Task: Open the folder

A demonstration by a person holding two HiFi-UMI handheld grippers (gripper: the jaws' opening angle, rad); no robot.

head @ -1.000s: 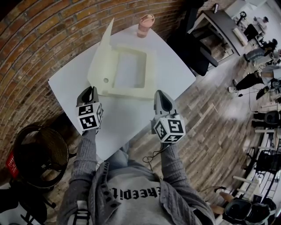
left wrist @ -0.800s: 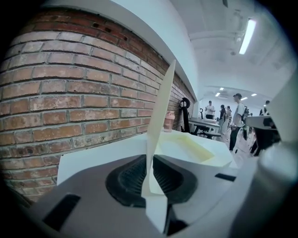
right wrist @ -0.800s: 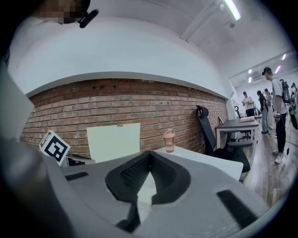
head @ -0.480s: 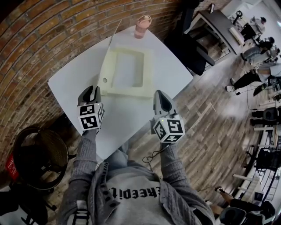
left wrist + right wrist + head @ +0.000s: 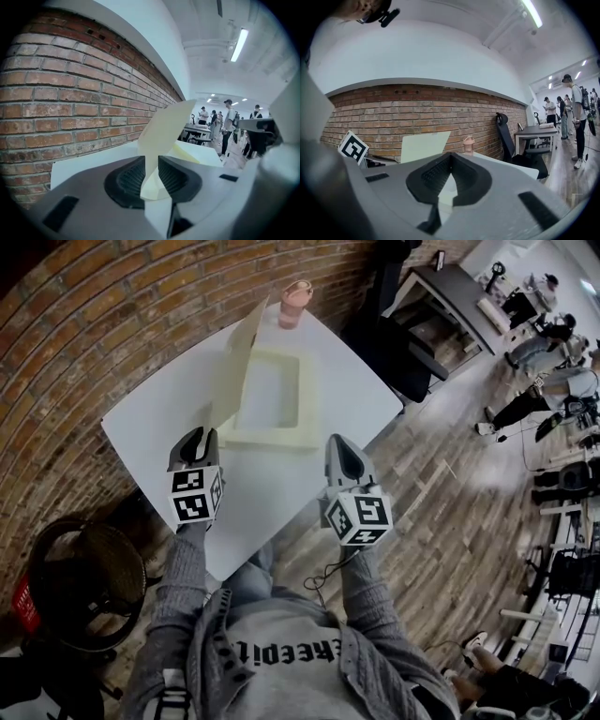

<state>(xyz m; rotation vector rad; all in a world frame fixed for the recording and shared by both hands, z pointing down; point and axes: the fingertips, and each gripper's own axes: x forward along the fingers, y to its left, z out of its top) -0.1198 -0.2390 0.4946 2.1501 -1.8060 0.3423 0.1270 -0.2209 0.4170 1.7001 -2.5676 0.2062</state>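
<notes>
A cream box folder (image 5: 272, 434) lies on the white table (image 5: 155, 423). Its cover (image 5: 234, 367) stands about upright on the folder's left side. In the left gripper view the cover (image 5: 165, 129) runs down between my jaws. My left gripper (image 5: 197, 435) is at the cover's near bottom corner and shut on it (image 5: 152, 161). My right gripper (image 5: 339, 444) hovers at the table's near right edge, just short of the folder's near right corner, and is shut with nothing in it. From the right gripper view (image 5: 450, 158) the raised cover (image 5: 423, 145) shows ahead to the left.
A pink cup (image 5: 295, 301) stands at the table's far corner, also in the right gripper view (image 5: 468, 144). A brick wall (image 5: 103, 315) runs along the left. A black office chair (image 5: 403, 343) stands right of the table, and a round black seat (image 5: 80, 587) near left. People stand far right.
The folder's cover leaned out to the left and has swung to about upright, with its outer face now showing. Both grippers have stayed almost in place.
</notes>
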